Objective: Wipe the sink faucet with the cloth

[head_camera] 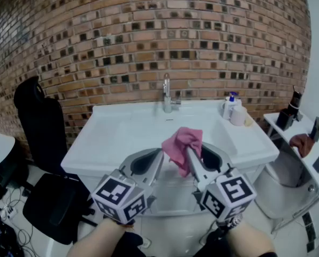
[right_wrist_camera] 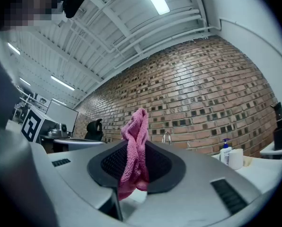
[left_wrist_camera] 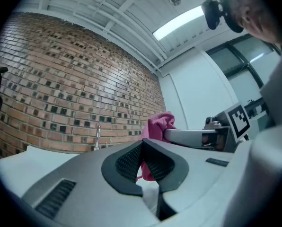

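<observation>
The slim chrome sink faucet (head_camera: 167, 92) stood upright at the back of the white basin (head_camera: 95, 143), well ahead of the right gripper (right_wrist_camera: 136, 169), whose jaws pinched the crumpled pink cloth (head_camera: 182, 145), and the left gripper (left_wrist_camera: 142, 162), jaws closed on nothing.

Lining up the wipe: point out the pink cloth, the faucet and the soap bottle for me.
pink cloth (head_camera: 181, 142), head view, middle of the bunched fabric.
faucet (head_camera: 167, 93), head view, upright metal body.
soap bottle (head_camera: 229, 108), head view, white body below the blue pump.
</observation>
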{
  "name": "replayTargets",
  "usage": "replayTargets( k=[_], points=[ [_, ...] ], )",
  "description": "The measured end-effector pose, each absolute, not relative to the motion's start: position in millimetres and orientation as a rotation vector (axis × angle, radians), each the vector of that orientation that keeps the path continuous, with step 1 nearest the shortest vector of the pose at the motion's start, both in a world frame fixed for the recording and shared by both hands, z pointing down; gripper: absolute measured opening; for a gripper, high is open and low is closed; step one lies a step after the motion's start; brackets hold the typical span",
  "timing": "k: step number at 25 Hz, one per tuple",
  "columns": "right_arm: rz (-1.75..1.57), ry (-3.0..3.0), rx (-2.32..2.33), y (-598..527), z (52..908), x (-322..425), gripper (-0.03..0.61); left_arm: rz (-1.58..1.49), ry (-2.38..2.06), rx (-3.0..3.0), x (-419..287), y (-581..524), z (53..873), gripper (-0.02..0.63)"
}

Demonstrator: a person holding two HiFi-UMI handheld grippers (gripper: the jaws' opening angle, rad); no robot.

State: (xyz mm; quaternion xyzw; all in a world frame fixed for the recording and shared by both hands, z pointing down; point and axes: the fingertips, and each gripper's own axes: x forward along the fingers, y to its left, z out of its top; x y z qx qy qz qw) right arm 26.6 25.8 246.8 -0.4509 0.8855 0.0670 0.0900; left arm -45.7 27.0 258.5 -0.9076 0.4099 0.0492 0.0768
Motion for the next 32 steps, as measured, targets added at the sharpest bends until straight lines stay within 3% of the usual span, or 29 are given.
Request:
replayTargets(
  k=[32],
  points=[
    [0.291,2.631,-1.397,-173.2,204.5,27.2,0.1,0.182,1.293,-2.703,-51.0,-160.2,235.0,0.003]
  ],
)
